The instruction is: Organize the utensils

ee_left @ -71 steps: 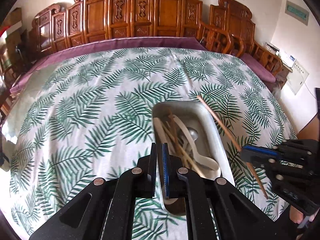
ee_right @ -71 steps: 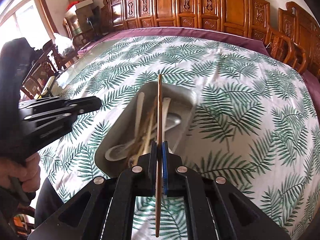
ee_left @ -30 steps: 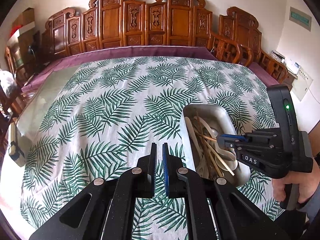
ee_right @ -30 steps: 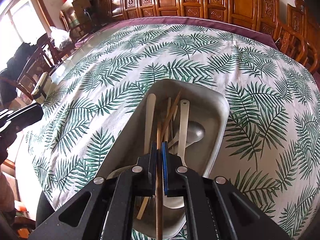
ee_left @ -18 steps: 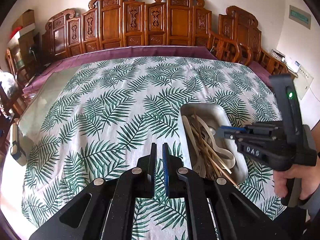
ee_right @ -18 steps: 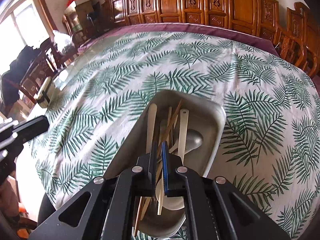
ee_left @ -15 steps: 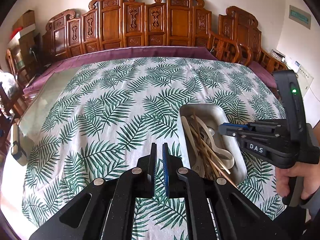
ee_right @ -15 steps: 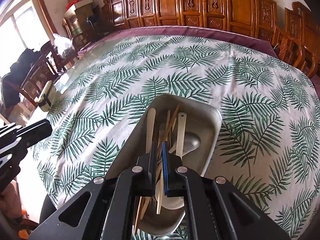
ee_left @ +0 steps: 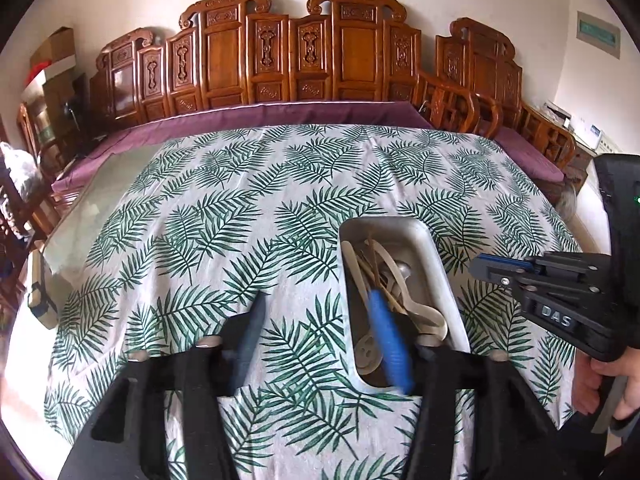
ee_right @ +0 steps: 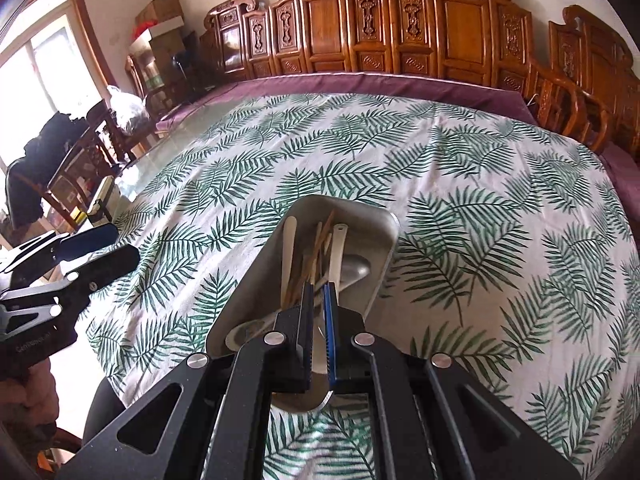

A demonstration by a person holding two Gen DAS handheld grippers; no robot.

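Left gripper (ee_left: 320,320) just been opening, jaws blurred, gaping, nothing between them. One metal tray (ee_left: 436,256) sitting on leaf-print cloth (ee_left: 240,208), holding several chopsticks (ee_right: 316,256), about three pale spoons (ee_right: 288,256). Right gripper (ee_right: 319,292) hovering clenched, empty, above tray.

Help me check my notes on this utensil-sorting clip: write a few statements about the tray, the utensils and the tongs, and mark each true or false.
1. The metal tray holds both spoons and chopsticks. True.
2. The right tongs grip a chopstick. False: they are nearly shut with nothing between them.
3. The left tongs stand open. True: their fingers have just been opening, and nothing is between them.
4. Loose utensils lie on the leaf-print tablecloth. False: every utensil in view is inside the tray.
5. The tray sits at the far end of the table, by the carved wooden chairs. False: it sits near the close edge, by the tongs.
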